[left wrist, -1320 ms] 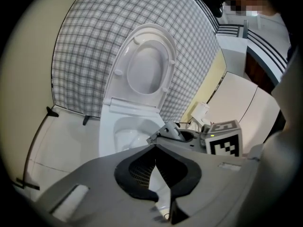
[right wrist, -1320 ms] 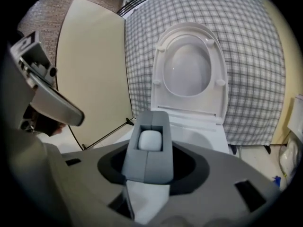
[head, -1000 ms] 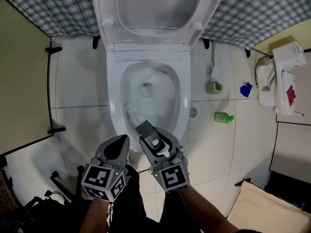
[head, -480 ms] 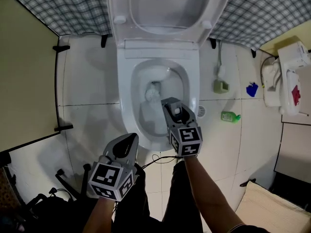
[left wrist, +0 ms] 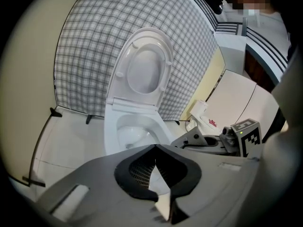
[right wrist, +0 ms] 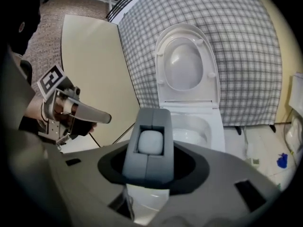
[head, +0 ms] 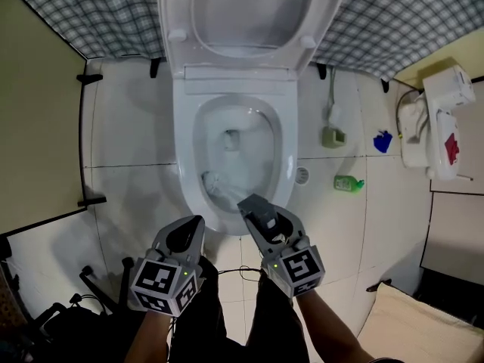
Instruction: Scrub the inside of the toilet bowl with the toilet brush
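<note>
Toilet brush (head: pixel 214 182): handle clamped between the closed jaws of the right gripper (head: pixel 259 212). Head is carried ahead-left of those jaws, inside the toilet bowl (head: pixel 187 165) by its near-left wall, with open room rightward. Left gripper (head: pixel 185 233): jaws closed, empty, short of the rim.

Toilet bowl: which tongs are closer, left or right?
Right. The right tongs sit over the front rim of the toilet bowl, holding the toilet brush inside it. The left tongs hang short of the rim, off its front-left, empty.
</note>
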The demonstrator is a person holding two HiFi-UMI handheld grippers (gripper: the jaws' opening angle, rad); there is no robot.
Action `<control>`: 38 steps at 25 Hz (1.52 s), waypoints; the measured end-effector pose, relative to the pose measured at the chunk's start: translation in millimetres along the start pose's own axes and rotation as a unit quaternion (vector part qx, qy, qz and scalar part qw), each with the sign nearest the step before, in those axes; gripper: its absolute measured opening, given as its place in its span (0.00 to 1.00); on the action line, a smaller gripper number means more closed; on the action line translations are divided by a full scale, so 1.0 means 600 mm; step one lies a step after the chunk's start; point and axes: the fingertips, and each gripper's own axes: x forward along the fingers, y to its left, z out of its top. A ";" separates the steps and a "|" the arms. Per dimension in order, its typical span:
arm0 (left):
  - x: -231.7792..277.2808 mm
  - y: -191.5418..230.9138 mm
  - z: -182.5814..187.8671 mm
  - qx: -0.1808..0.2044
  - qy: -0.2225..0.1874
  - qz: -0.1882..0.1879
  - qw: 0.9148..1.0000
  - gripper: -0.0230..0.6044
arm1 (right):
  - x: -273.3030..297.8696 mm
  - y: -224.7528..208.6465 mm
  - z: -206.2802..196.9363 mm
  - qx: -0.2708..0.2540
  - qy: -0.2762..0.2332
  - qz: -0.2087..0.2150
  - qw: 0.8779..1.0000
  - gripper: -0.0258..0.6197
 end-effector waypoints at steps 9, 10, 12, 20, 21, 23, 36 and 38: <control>0.004 -0.013 0.011 0.010 0.002 -0.007 1.000 0.02 | 0.037 -0.040 -0.021 -0.008 0.011 -0.026 1.000 0.34; 0.004 -0.010 0.011 0.010 0.002 -0.007 1.000 0.02 | 0.051 -0.058 -0.021 -0.006 0.011 -0.039 0.999 0.34; 0.001 -0.004 0.008 0.009 0.003 -0.006 1.000 0.02 | 0.079 -0.093 -0.028 -0.001 0.020 -0.063 0.998 0.34; -0.005 0.013 0.014 0.006 -0.008 -0.004 1.000 0.02 | 0.153 -0.132 -0.038 -0.038 0.062 -0.069 0.995 0.34; -0.006 0.014 0.016 0.004 -0.010 -0.004 1.000 0.02 | 0.150 -0.125 -0.031 -0.045 0.064 -0.062 0.995 0.34; -0.007 0.014 0.016 0.002 -0.012 -0.003 1.000 0.02 | 0.134 -0.108 -0.020 -0.042 0.061 -0.049 0.996 0.34; -0.003 -0.034 -0.002 0.008 -0.005 -0.009 1.000 0.02 | -0.046 -0.034 0.008 -0.046 0.041 0.004 0.998 0.34; 0.000 -0.043 -0.006 0.005 -0.004 -0.012 1.000 0.02 | -0.064 -0.051 0.022 -0.042 0.034 -0.028 0.998 0.34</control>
